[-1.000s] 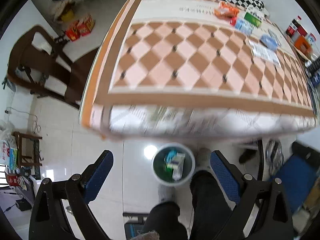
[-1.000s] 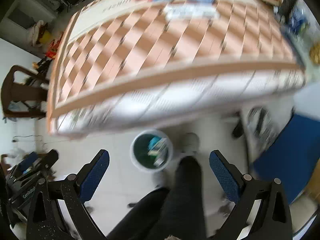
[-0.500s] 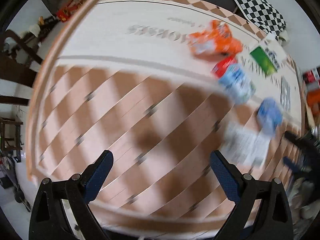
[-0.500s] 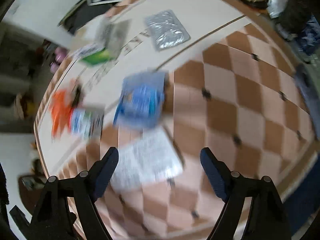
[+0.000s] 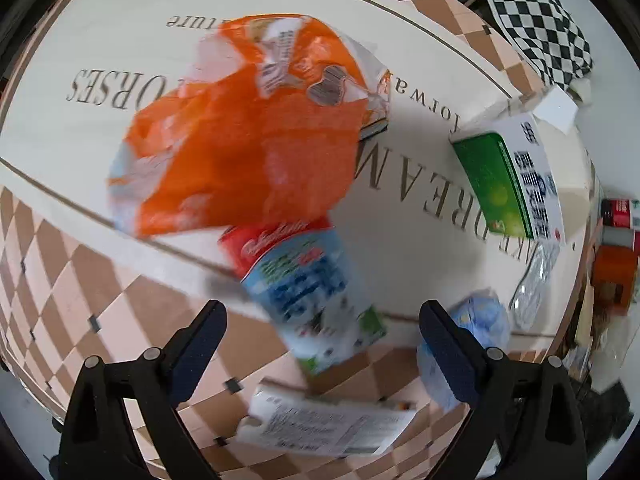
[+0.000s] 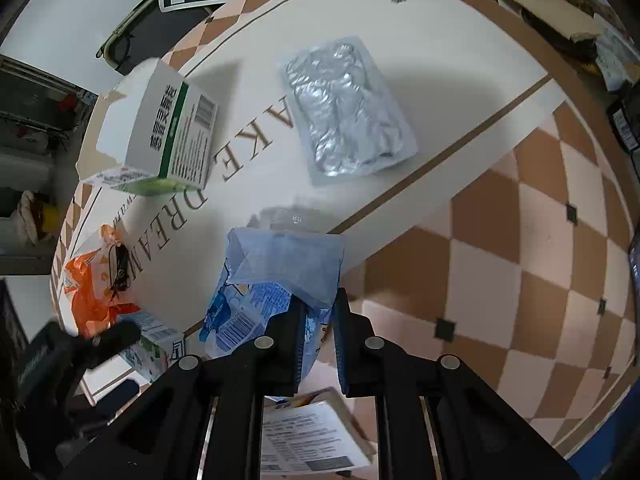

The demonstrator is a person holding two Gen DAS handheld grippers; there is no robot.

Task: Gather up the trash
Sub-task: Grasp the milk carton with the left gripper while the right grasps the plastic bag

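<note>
Most of the trash lies uncollected on the table (image 5: 80, 280). The left gripper (image 5: 320, 336), fingers apart, hovers before the blue-and-white carton (image 5: 316, 300), below the orange bag (image 5: 240, 140). The right gripper (image 6: 318, 336) is clamped on the blue packet (image 6: 280, 276). Only the right view shows the silver foil pack (image 6: 346, 106) clearly; the green box (image 6: 168, 136) appears in both.
</note>
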